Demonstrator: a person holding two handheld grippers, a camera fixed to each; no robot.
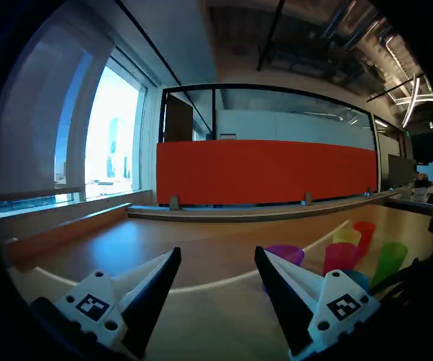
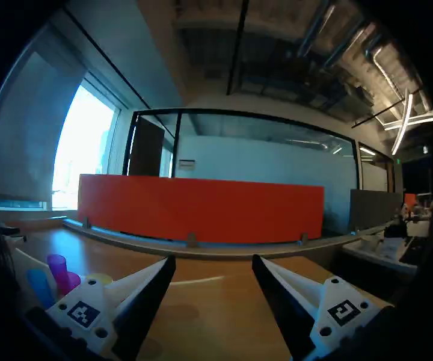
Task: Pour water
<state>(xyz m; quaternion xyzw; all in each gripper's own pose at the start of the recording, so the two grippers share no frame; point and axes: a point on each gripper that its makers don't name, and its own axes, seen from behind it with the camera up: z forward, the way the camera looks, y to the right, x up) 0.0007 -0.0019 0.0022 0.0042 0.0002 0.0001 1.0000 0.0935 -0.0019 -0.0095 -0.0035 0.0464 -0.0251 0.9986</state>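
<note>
- Left gripper (image 1: 217, 249) is held left of the cups (image 1: 338, 257); jaws spread wide, nothing gripped.
- Right gripper (image 2: 213, 259) is held right of the cups; jaws spread wide, nothing touched.

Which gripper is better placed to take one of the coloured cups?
Probably the left gripper: it is open, and the purple cup stands close ahead. For the right gripper, the cups lie far aside.
</note>
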